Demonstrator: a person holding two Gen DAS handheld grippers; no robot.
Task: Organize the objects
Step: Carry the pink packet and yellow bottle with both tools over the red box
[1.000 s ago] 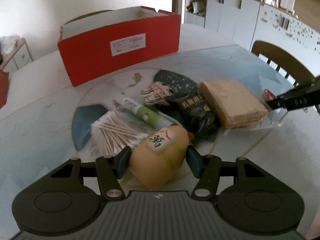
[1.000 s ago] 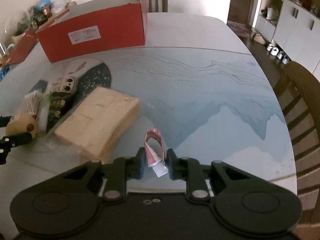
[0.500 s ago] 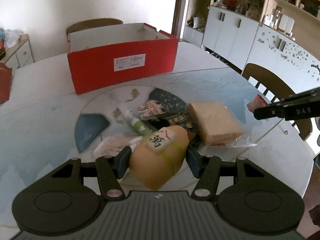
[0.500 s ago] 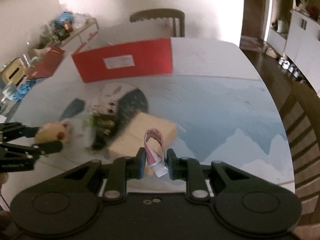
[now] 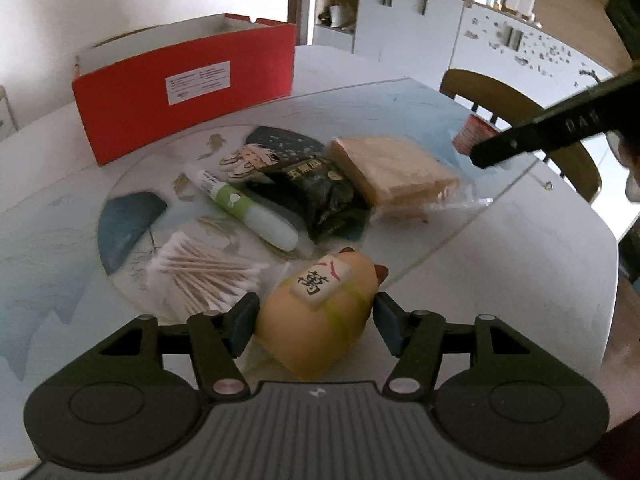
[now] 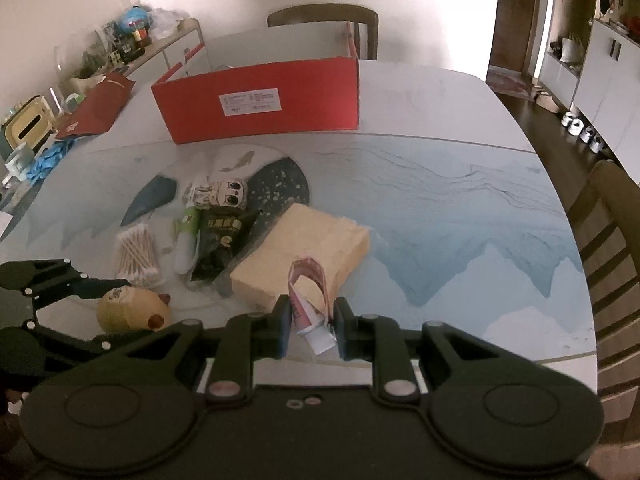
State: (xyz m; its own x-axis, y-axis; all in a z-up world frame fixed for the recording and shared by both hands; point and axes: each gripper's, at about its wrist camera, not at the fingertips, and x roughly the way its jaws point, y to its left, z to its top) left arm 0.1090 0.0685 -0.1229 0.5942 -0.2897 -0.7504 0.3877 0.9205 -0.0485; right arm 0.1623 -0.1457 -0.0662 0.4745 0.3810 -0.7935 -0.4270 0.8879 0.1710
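Cotton swabs [image 5: 200, 276] back, unblurred.

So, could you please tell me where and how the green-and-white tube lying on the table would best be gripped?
Grip the tube across its narrow width at the green middle band, coming down from above with the jaws spanning its short axis. It lies flat and slanted, and the black packet crowds its right side, so the clearer approach is from the cotton swabs side.

Soft daylight enters from the doorway side; the white wall is washed out in the left wrist view. The right wrist view is dimmer and warmer. The glossy blue-and-white surface [image 5: 500, 240] shows pale glare. Fisheye bending curves the edges, and the corners go black.
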